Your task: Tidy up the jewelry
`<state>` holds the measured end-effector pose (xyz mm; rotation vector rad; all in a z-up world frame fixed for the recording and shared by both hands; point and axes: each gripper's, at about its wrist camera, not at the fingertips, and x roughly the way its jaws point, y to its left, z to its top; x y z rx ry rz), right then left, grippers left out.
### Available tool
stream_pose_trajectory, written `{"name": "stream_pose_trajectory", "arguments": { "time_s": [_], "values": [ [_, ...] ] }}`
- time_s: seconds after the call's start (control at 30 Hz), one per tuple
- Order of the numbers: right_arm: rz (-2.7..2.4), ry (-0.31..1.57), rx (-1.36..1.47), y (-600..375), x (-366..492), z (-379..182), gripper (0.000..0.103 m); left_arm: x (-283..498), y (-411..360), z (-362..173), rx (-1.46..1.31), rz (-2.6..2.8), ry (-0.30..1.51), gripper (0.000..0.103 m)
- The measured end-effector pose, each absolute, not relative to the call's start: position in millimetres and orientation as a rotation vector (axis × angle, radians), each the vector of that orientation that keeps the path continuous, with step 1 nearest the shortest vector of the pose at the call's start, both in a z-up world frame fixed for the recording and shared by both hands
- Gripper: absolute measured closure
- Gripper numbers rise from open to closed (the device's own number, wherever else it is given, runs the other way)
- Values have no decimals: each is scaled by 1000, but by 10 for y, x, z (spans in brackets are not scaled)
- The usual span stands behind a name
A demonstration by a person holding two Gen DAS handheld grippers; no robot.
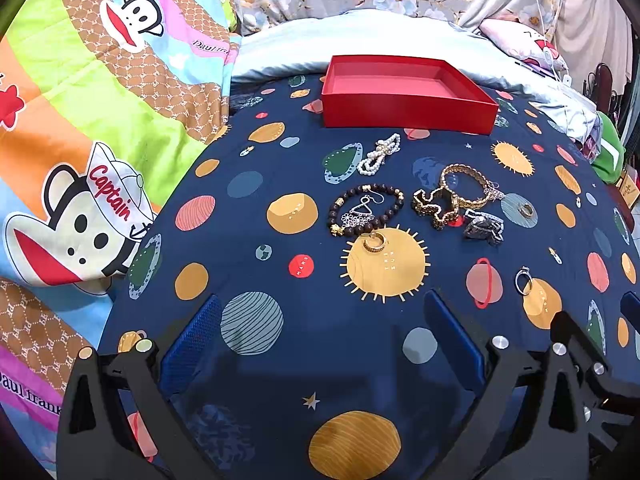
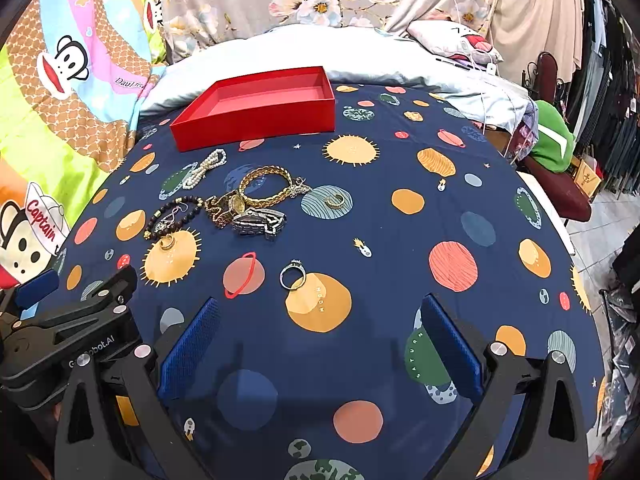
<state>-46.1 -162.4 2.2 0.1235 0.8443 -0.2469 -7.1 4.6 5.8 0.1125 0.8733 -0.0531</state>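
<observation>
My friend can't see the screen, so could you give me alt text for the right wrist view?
Jewelry lies on a planet-print sheet: a silver ring nearest the open right tool, then watches, bracelets and pearls before an empty red box. The left tool shows at left.

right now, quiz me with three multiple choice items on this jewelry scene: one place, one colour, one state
1. Where does the pearl bracelet lie?
A. inside the box
B. on the bedspread, in front of the box
C. in a gripper

2. What colour is the box?
A. red
B. white
C. black

3. What state is the right gripper in?
A. shut on a ring
B. open, holding nothing
C. shut on nothing

Answers: 1 B, the pearls rest on the planet-print bedspread just before the box's front wall. 2 A, its walls and floor are red. 3 B, its blue pads stand wide apart, with only fabric between.
</observation>
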Motion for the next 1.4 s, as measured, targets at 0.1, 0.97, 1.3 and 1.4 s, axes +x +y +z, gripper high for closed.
{"name": "stream_pose_trajectory", "arguments": {
  "time_s": [0.1, 0.97, 1.3, 1.4],
  "values": [
    [-247, 846, 123, -1624, -459, 21, 5, -89, 57, 49, 112, -52, 873, 5],
    [-245, 850, 122, -1589, -452, -2, 5, -33, 90, 16, 112, -51, 891, 5],
    [-245, 849, 123, -1590, -450, -2, 5, -35, 66, 14, 112, -51, 891, 5],
    [-244, 851, 123, -1593, -448, -6, 5, -34, 64, 15, 111, -51, 891, 5]
  ]
}}
